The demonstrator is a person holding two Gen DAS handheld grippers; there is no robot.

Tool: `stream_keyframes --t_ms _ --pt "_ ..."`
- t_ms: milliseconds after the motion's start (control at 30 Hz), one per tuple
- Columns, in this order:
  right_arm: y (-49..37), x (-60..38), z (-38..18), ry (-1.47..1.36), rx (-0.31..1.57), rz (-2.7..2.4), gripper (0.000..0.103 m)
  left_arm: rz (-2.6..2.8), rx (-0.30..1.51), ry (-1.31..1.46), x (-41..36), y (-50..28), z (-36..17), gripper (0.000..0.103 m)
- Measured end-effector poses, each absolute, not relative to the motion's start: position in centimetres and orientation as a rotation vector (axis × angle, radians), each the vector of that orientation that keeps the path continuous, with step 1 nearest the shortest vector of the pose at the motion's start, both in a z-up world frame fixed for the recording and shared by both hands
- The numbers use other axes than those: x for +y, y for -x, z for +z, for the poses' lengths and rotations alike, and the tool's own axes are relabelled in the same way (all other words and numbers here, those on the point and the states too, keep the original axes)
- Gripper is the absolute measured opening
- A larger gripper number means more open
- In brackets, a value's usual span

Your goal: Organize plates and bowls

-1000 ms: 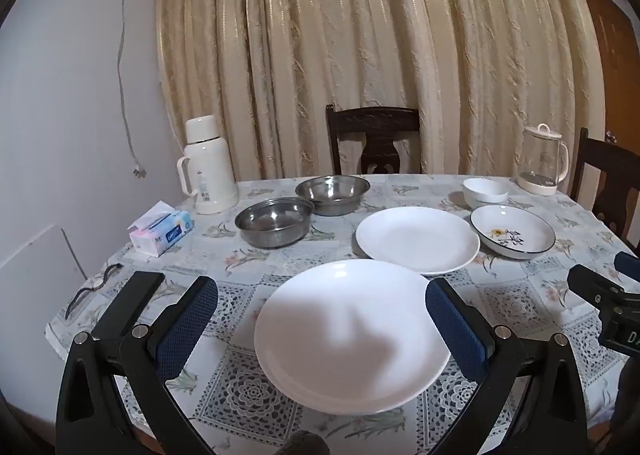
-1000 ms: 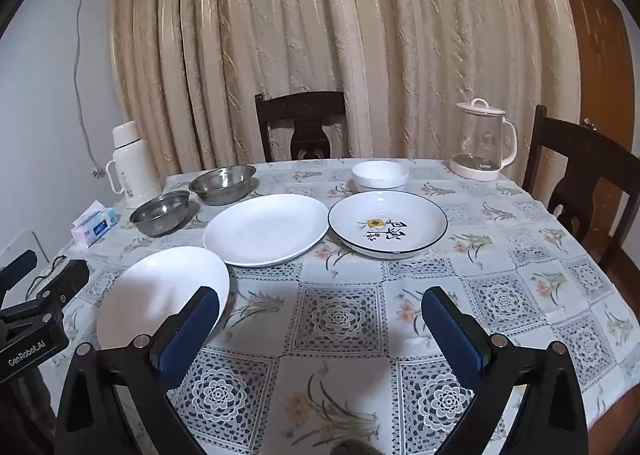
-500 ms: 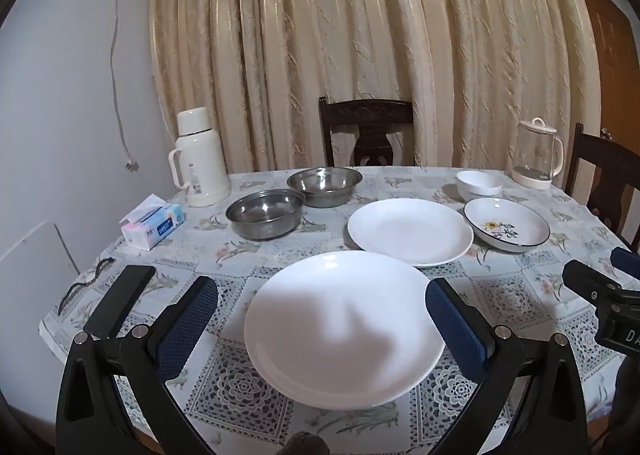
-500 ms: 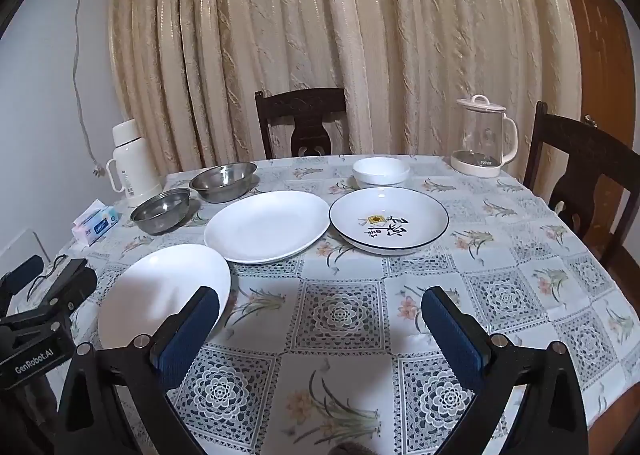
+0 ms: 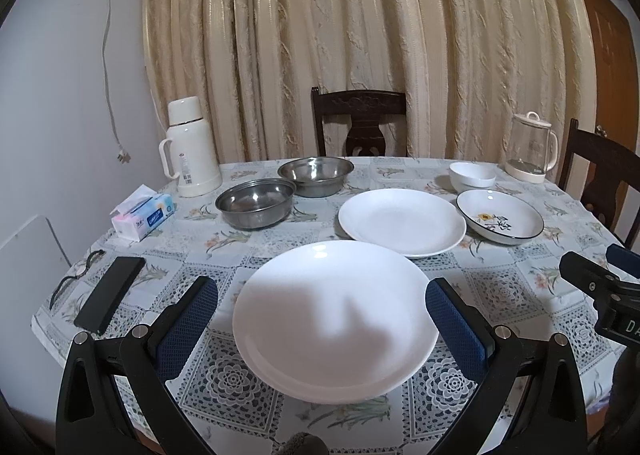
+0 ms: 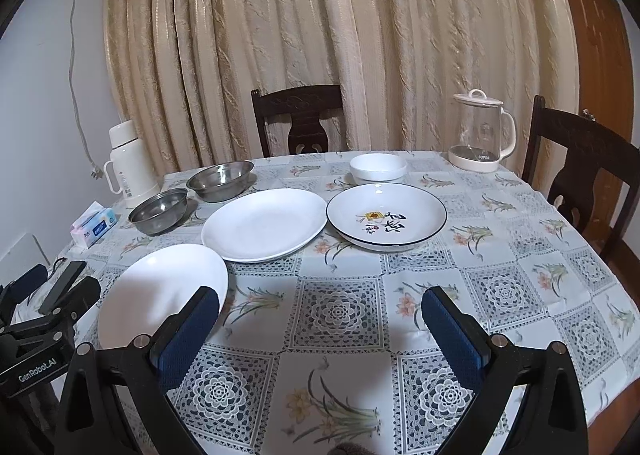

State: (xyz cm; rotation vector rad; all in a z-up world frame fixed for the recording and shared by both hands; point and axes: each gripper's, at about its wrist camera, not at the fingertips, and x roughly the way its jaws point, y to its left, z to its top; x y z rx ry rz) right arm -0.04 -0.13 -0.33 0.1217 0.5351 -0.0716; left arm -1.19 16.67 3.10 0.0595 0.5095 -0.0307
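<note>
Slightly raised since before, our left gripper point(image 5: 322, 319), wide open and empty, frames the near round white ceramic plate point(image 5: 334, 337); our right gripper point(image 6: 320, 329) hangs equally open and empty; next we close on its rim.

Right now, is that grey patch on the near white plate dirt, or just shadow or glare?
Left wrist view: a soft-edged shadow across the near white plate, with small glare spots by its far rim. Right wrist view: the same plate looks clean; curtain folds bow from fisheye distortion.

Right tongs point(image 6: 320, 329) spread wide, plates point(image 6: 264, 224), bowls point(image 6: 220, 180) beyond
</note>
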Motion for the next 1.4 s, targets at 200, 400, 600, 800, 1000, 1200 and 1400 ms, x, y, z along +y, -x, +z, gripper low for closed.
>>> stream_keyframes --t_ms 200,400,600,800,1000,1200,1400 --pt "0.1 -0.1 -0.5 -0.124 0.539 -0.073 0.103 -0.035 0.513 -0.061 16.4 1.3 2.8 0.103" --pt "0.0 -0.1 -0.6 -0.126 0.546 -0.075 0.103 -0.044 0.521 -0.061 16.1 1.5 2.5 0.103" --pt "-0.2 -0.2 -0.7 -0.133 0.56 -0.076 0.103 -0.058 0.538 -0.062 16.1 1.4 2.3 0.103" --pt "-0.4 -0.3 -0.8 -0.146 0.572 -0.077 0.103 -0.056 0.541 -0.061 15.9 1.4 2.3 0.103" --pt "-0.4 -0.3 -0.9 -0.147 0.575 -0.077 0.103 -0.056 0.539 -0.061 16.1 1.3 2.3 0.103" --pt "-0.5 -0.3 -1.0 -0.147 0.581 -0.08 0.103 -0.069 0.553 -0.064 15.4 1.4 1.9 0.103" --pt "-0.4 -0.3 -1.1 -0.147 0.585 -0.081 0.103 -0.072 0.557 -0.063 15.2 1.5 1.7 0.103"
